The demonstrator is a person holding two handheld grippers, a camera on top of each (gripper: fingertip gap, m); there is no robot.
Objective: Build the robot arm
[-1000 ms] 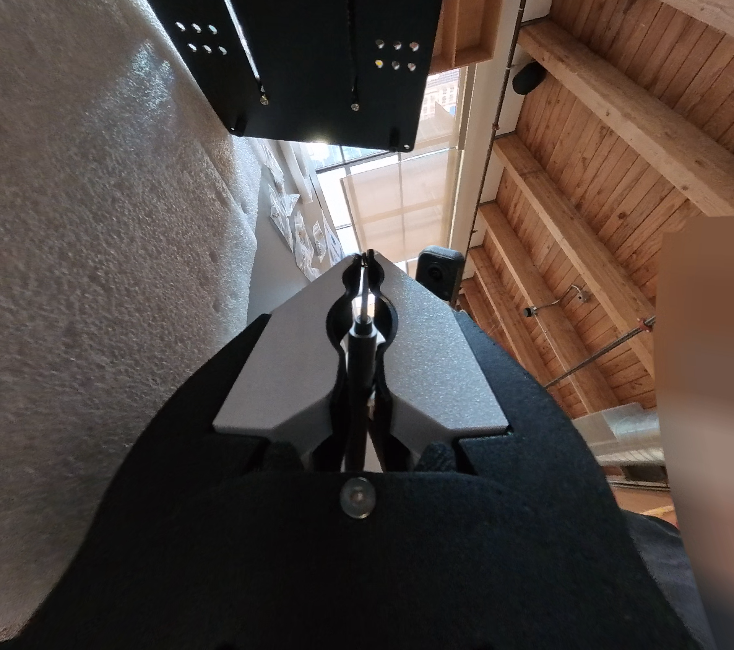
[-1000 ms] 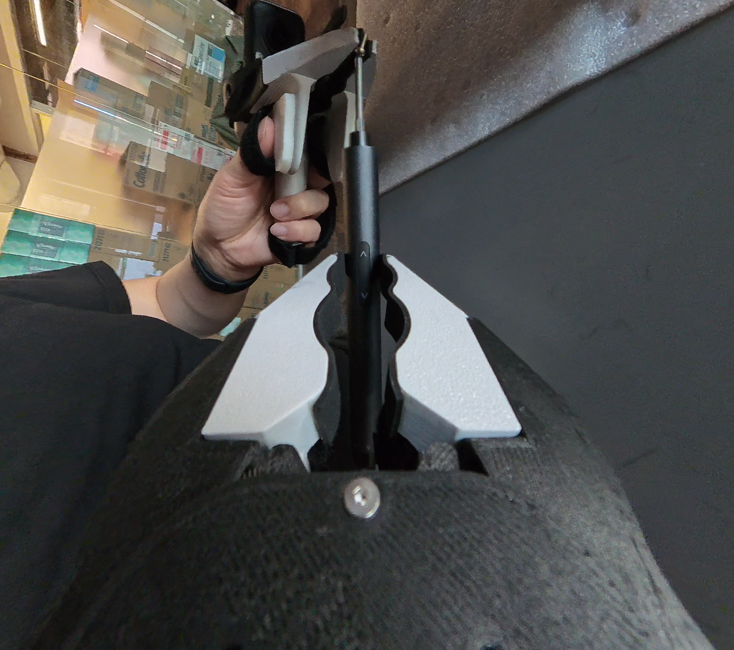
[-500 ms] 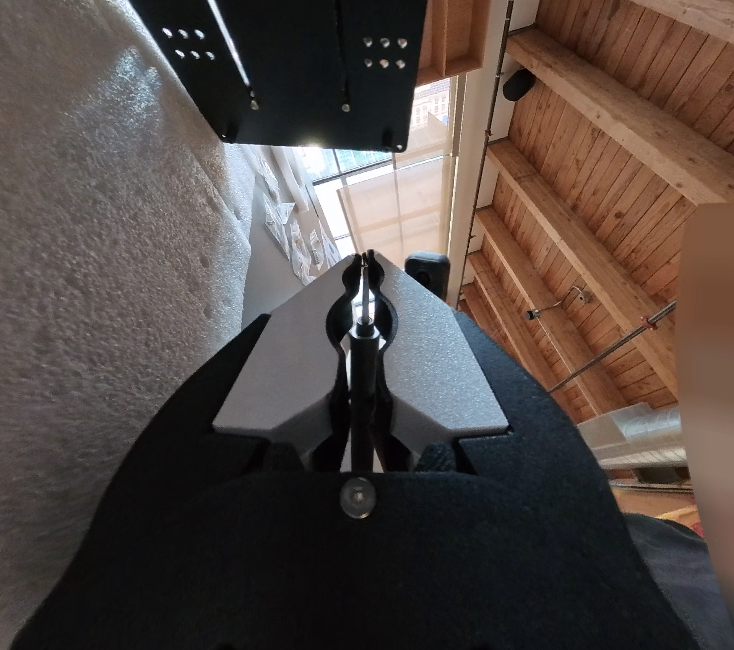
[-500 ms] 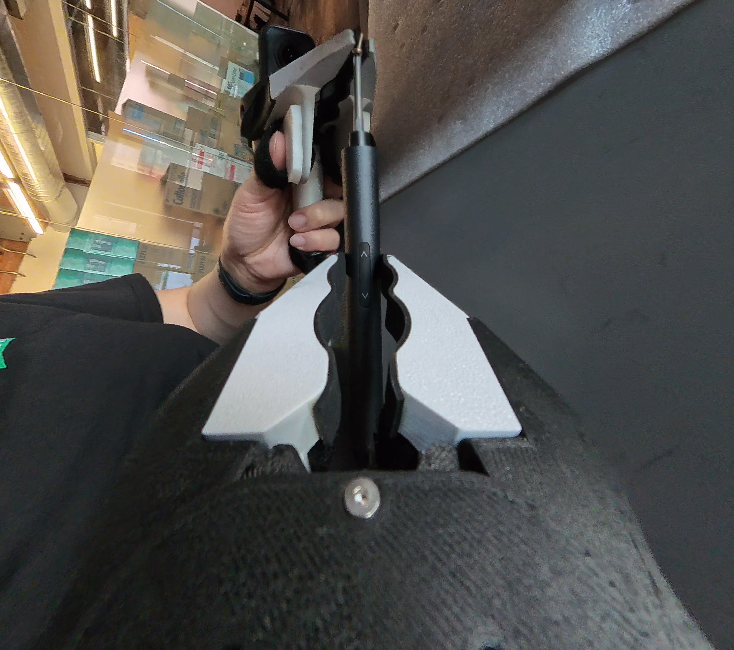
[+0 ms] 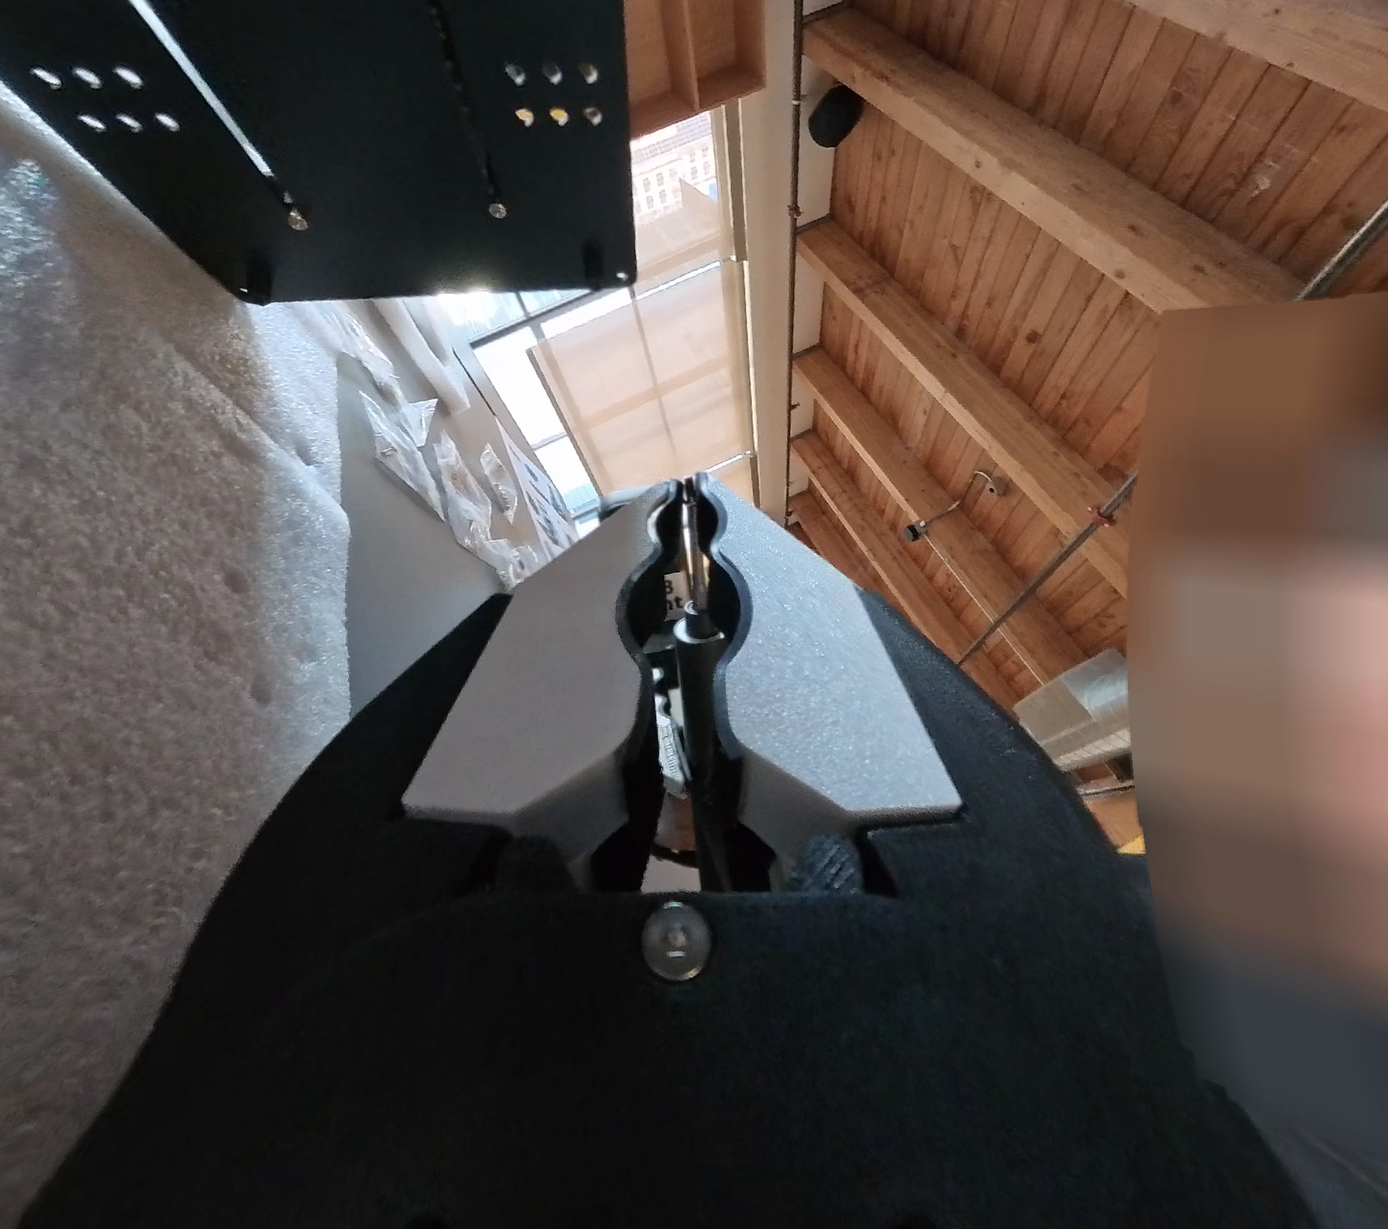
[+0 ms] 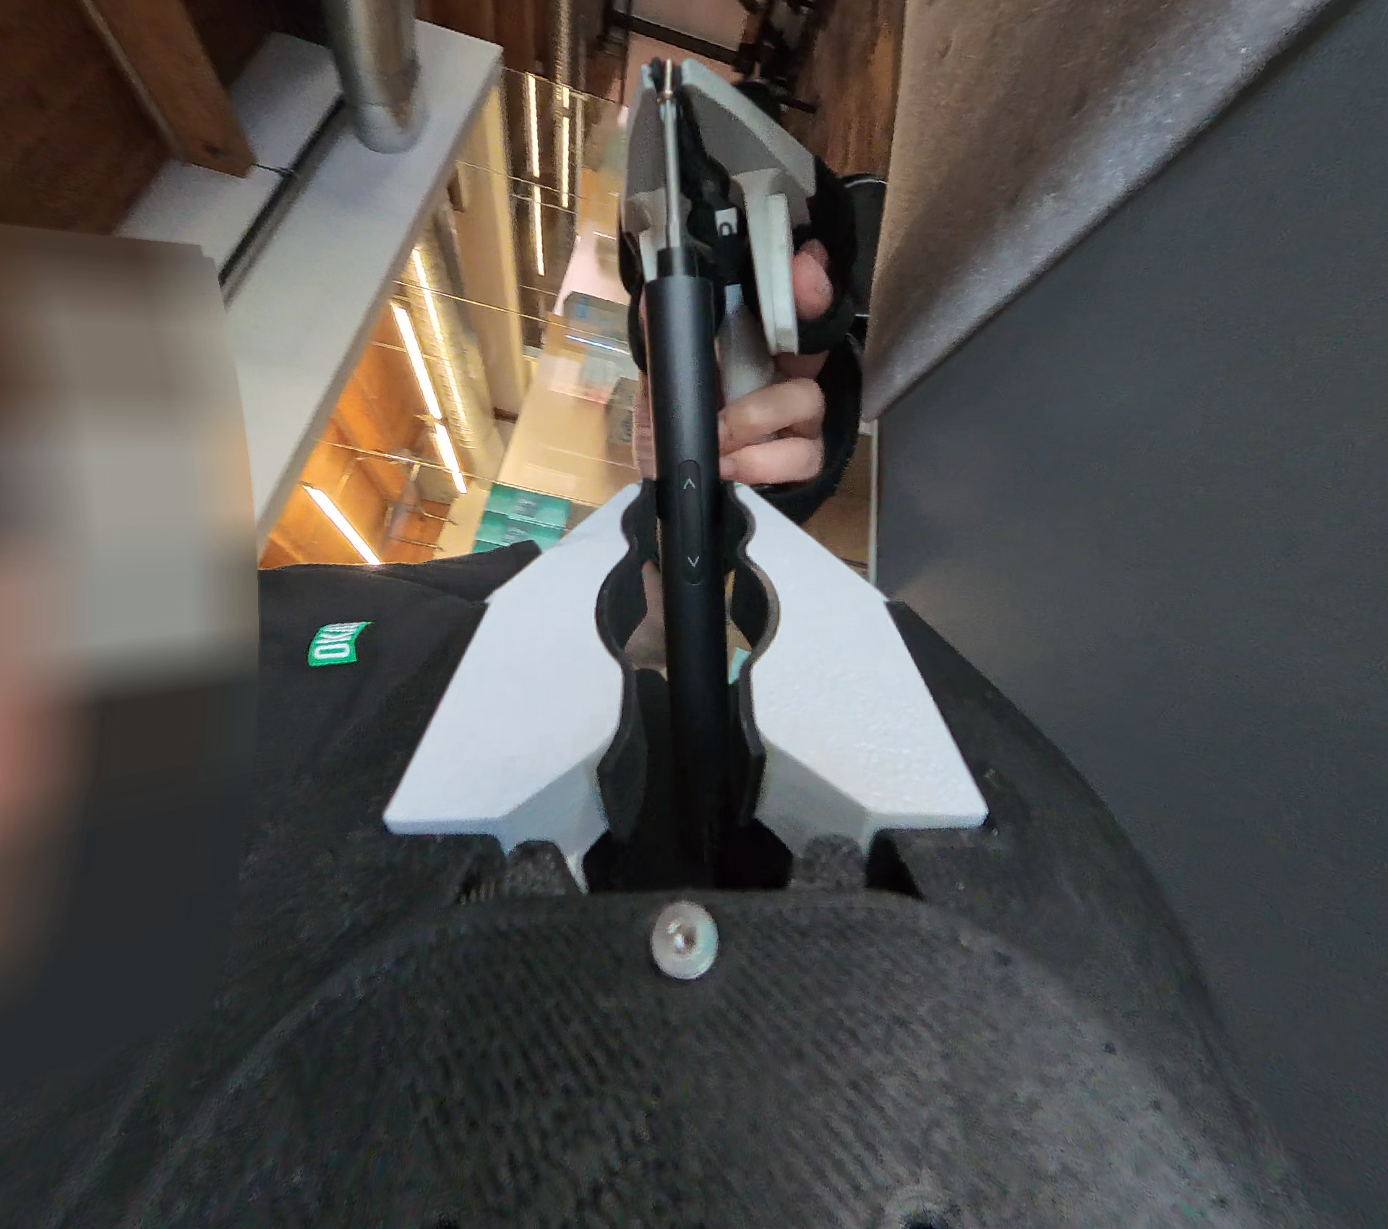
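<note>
In the left wrist view, white foam sheeting (image 5: 135,592) fills the left side, and a black perforated metal plate (image 5: 338,66) hangs at upper left. At centre, the left gripper (image 5: 692,488) is clenched on the thin metal bit of the electric screwdriver (image 5: 695,682), pinching it at the far tips; the dark barrel runs back between the fingers. A wooden beamed ceiling (image 5: 1051,216) lies to the right.

In the right wrist view, the right gripper (image 6: 687,502) grasps the screwdriver's (image 6: 680,404) black barrel, which extends far beyond its tips to the left gripper (image 6: 668,81), held in a person's hand (image 6: 766,434). The foam (image 6: 1051,66) and a dark grey surface (image 6: 1164,517) stand right.
</note>
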